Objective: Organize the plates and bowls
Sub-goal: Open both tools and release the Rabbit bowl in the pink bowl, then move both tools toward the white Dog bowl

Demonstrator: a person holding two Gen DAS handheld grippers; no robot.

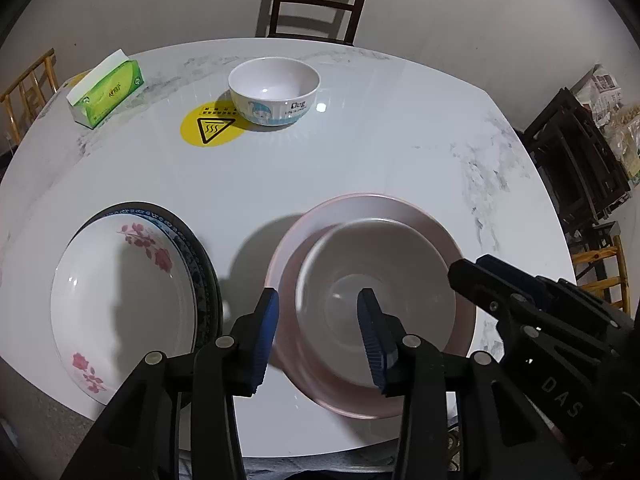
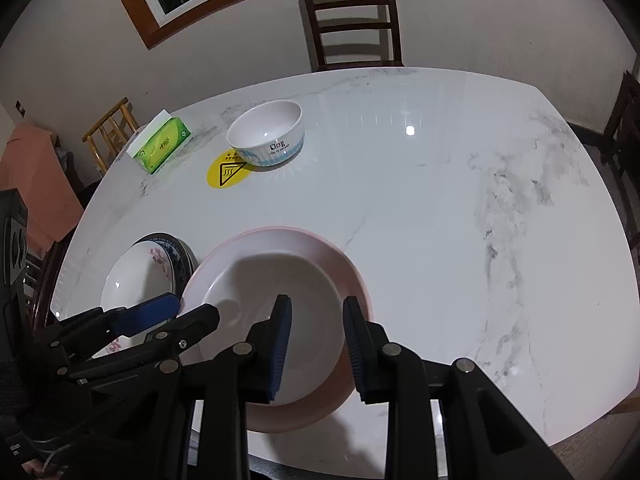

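Observation:
A pale bowl [image 1: 400, 264] sits nested in a wider pink dish [image 1: 400, 206] near the table's front edge. My left gripper [image 1: 319, 293] straddles their left rim, one finger outside the dish and one inside the bowl, jaws apart and not pressing. My right gripper [image 2: 317, 299] straddles the right rim of the same bowl [image 2: 280, 276] and pink dish [image 2: 280, 234], also slack. To the left, a white floral plate [image 1: 120, 304] lies on a blue-patterned plate [image 1: 202, 252]. A white bowl with a "Dog" print [image 1: 274, 90] stands farther back.
A green tissue box [image 1: 108, 94] sits at the back left, and a yellow warning sticker [image 1: 206, 128] is next to the printed bowl. The white marble table [image 1: 380, 148] has a dark chair [image 1: 316, 0] behind it and stacked furniture to the right.

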